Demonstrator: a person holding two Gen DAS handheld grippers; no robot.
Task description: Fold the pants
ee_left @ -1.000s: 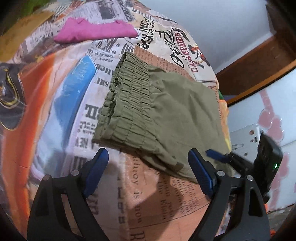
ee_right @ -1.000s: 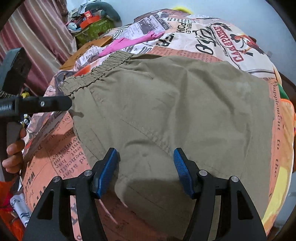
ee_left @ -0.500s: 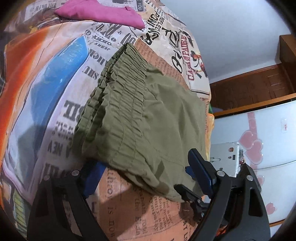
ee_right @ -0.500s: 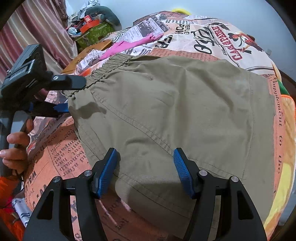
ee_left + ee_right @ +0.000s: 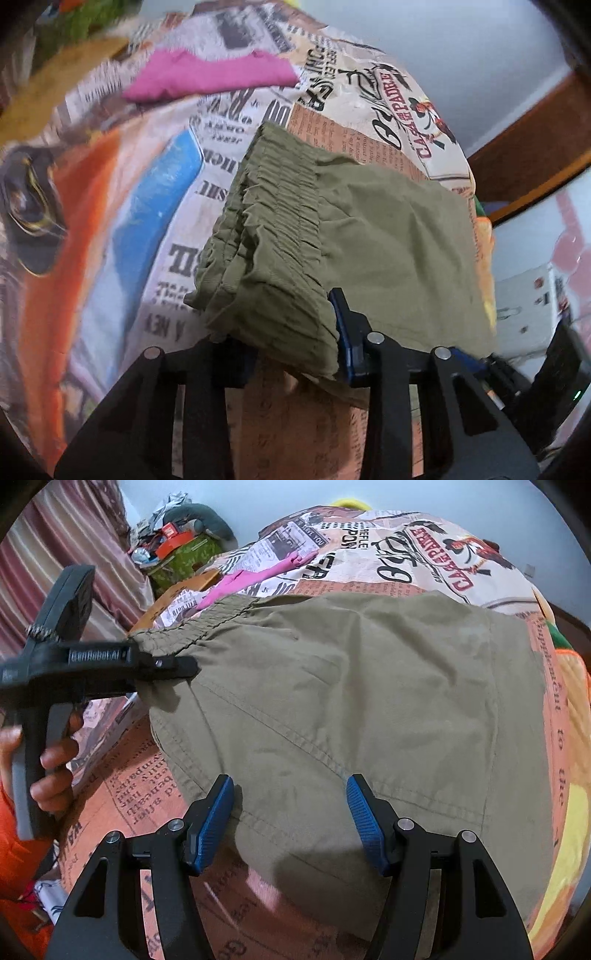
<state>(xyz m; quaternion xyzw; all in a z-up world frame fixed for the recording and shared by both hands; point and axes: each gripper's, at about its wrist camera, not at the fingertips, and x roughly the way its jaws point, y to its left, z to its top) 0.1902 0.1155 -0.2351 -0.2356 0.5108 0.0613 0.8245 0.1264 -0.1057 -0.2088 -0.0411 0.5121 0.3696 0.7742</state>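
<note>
Two close downward views, shared pants (image 5: 388,240)

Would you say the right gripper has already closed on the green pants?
No: in the right wrist view the right gripper stands open, its blue pads apart over the green pants.

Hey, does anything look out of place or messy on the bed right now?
Nothing looks damaged or spilled. The green pants lie mostly flat on the bedspread; only the waistband corner is bunched and lifted where the left gripper has just closed on it. A pink garment lies apart, farther up the bed.
</note>
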